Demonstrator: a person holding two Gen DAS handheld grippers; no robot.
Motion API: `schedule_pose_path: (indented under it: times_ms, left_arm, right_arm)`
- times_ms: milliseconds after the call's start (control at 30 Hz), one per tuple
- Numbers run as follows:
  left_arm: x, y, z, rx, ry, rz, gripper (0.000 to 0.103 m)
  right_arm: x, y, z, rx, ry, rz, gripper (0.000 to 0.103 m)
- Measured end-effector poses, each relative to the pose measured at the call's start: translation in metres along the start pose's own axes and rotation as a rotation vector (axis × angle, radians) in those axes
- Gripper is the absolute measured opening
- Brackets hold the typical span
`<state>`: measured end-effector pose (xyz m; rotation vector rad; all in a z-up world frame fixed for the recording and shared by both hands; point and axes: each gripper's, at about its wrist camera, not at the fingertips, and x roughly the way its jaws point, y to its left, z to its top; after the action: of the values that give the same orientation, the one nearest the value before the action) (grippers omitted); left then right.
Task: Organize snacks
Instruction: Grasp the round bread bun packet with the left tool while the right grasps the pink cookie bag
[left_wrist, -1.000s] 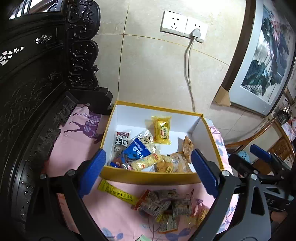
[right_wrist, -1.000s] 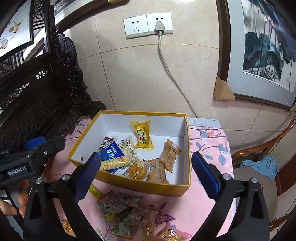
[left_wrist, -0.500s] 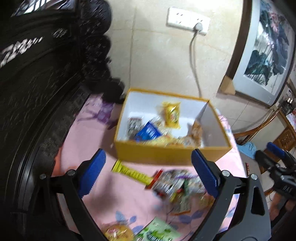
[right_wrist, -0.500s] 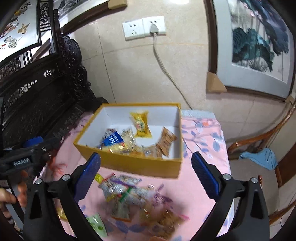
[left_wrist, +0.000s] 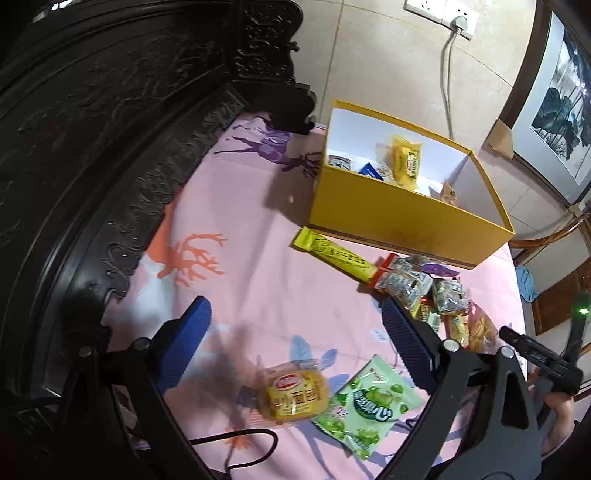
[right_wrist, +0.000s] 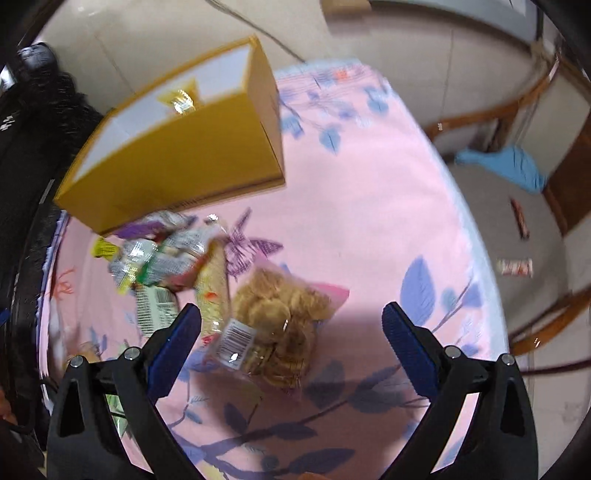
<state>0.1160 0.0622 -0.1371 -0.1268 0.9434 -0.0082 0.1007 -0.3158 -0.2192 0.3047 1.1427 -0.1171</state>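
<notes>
Both grippers gape empty: the left gripper (left_wrist: 295, 347) hangs over a yellow bun (left_wrist: 294, 395) and green pack (left_wrist: 364, 404) near the cloth's (left_wrist: 240, 206) front edge. Only the blurred right view shows the right gripper (right_wrist: 291, 326) above what looks like a cookie bag (right_wrist: 280, 325), with the box (right_wrist: 177, 155) behind at the cloth's back edge.

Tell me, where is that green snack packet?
In the left wrist view, the green packet lies on the pink cloth, bottom centre, beside the yellow bun.

An open yellow cardboard box with white inside (left_wrist: 402, 218) holds several wrapped snacks. Before it on the pink patterned cloth lie a long yellow bar wrapper (left_wrist: 334, 253), a heap of small silver packets (left_wrist: 417, 284), a round yellow cake pack (left_wrist: 295, 395), a green candy bag (left_wrist: 364, 404) and a clear bag of brown biscuits (right_wrist: 277, 328).
</notes>
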Motion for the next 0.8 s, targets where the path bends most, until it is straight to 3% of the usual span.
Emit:
schedule_pose_path:
  times_ms: [267, 333, 367, 400, 500, 667, 800]
  left_arm:
    - [0.002, 0.024, -0.003, -0.044, 0.027, 0.051, 0.095]
    - [0.008, 0.026, -0.007, -0.047, 0.052, 0.061, 0.095]
    - [0.009, 0.026, -0.009, -0.047, 0.060, 0.062, 0.095]
    - [0.011, 0.025, -0.012, -0.044, 0.068, 0.061, 0.095]
    - [0.019, 0.020, -0.021, -0.017, 0.101, 0.056, 0.095]
    - [0.029, 0.002, -0.037, 0.107, 0.143, 0.034, 0.095]
    - [0.038, -0.020, -0.052, 0.274, 0.169, -0.008, 0.095]
  right_arm:
    - [0.039, 0.005, -0.006, 0.026, 0.086, -0.010, 0.098]
    - [0.036, 0.006, -0.008, -0.006, 0.063, -0.018, 0.088]
    - [0.033, 0.007, -0.009, -0.029, 0.057, -0.027, 0.072]
    - [0.031, 0.008, -0.011, -0.062, 0.060, -0.043, 0.065]
    - [0.024, 0.007, -0.018, -0.110, 0.053, -0.047, 0.059]
    - [0.003, 0.001, -0.038, -0.118, 0.045, -0.020, 0.053]
    - [-0.006, -0.007, -0.054, -0.094, 0.059, 0.003, 0.053]
